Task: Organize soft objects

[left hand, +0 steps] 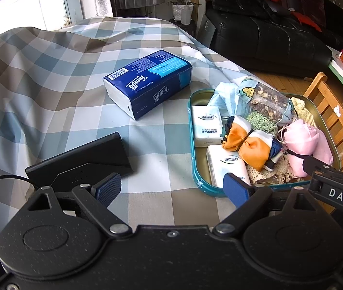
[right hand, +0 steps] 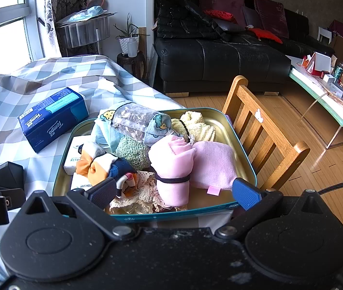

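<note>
A teal tin tray (left hand: pixel 191 120) (right hand: pixel 244 149) on the checked tablecloth holds soft things: a pink rolled cloth (right hand: pixel 173 166) (left hand: pixel 304 142), an orange-and-white cloth bundle (left hand: pixel 246 142) (right hand: pixel 96 164), white tissue packs (left hand: pixel 206 125), a green knit piece (right hand: pixel 132 152), a yellow knit cloth (right hand: pixel 195 125) and a bagged sachet (right hand: pixel 135 120). A blue Tempo tissue pack (left hand: pixel 147 82) (right hand: pixel 53 118) lies on the table left of the tray. My left gripper (left hand: pixel 171 189) is open over the cloth by the tray's near left corner. My right gripper (right hand: pixel 173 193) is open just above the tray's near edge.
A black box (left hand: pixel 91 159) lies on the table near my left gripper. A wooden chair (right hand: pixel 263 135) stands right beside the tray. A black sofa (right hand: pixel 219 60) and a glass coffee table (right hand: pixel 328 101) with clutter are beyond, on the wood floor.
</note>
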